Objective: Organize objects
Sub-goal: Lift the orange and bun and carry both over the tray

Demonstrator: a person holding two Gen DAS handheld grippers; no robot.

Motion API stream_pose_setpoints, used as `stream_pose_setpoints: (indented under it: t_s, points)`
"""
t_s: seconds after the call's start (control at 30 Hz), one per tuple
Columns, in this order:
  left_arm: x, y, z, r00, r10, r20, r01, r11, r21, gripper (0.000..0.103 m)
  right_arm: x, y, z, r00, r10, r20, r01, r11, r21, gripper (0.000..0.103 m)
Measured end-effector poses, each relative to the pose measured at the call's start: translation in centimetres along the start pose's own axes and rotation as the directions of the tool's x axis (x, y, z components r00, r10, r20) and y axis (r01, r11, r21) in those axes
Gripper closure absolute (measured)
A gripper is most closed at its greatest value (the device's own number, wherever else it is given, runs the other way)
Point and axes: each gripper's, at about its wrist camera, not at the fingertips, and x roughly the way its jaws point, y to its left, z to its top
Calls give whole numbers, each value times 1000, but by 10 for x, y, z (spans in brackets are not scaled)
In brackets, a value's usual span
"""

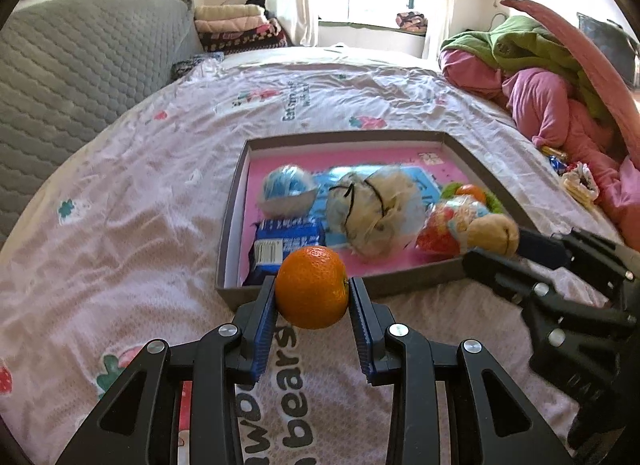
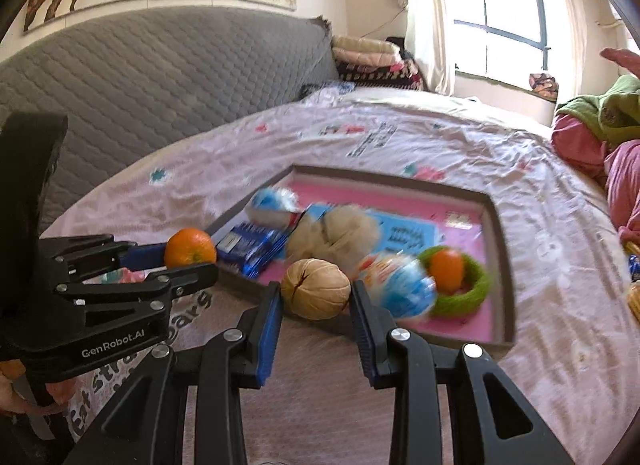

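Note:
My left gripper (image 1: 312, 291) is shut on an orange (image 1: 312, 292) and holds it just above the near rim of a shallow grey tray (image 1: 232, 221) with a pink floor. My right gripper (image 2: 316, 295) is shut on a tan walnut-like ball (image 2: 315, 294) at the tray's near edge (image 2: 506, 265). The left gripper with the orange (image 2: 190, 252) shows at the left in the right wrist view. The tray holds a blue-white ball (image 1: 287, 193), a blue packet (image 1: 282, 245), a cream fluffy bundle (image 1: 374, 213), a wrapped toy (image 1: 448, 225) and a green ring with an orange piece (image 2: 456, 279).
The tray lies on a bed with a pale pink printed sheet (image 1: 140, 185). A grey quilted headboard (image 1: 72, 65) is at the left. Pink and green clothes (image 1: 540, 77) are piled at the right, with small wrappers (image 1: 576, 179) beside them. Folded blankets (image 1: 240, 25) lie at the back.

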Motion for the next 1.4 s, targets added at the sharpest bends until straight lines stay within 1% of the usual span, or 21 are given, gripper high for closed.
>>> stream_pose_setpoints:
  t_s: [0.2,0.4,0.53,0.83,1.23,1.4]
  points:
    - [-4,-11,11,1000,-1,18,0,1000,16,67,-13,-24,8,999,-39,38,37,999,37,69]
    - [-5,-19,20,999,-10,35,9,1000,14,67,-29,-50,15,992,-96,81,91,994,68,69]
    - [-5,-23,25,999,-17,42,16,1000,16,67,-33,-63,16,989,-115,89,107,990,87,69]
    - [0,-30,37,998,-29,55,28,999,21,67,-31,-67,16,986,-138,92,131,988,76,69]
    - [18,-36,43,998,-39,49,38,999,27,67,-14,-77,8,988,-147,44,143,986,89,69]
    - [29,-35,43,999,-40,33,39,999,23,67,-8,-79,5,988,-149,30,146,985,87,69]
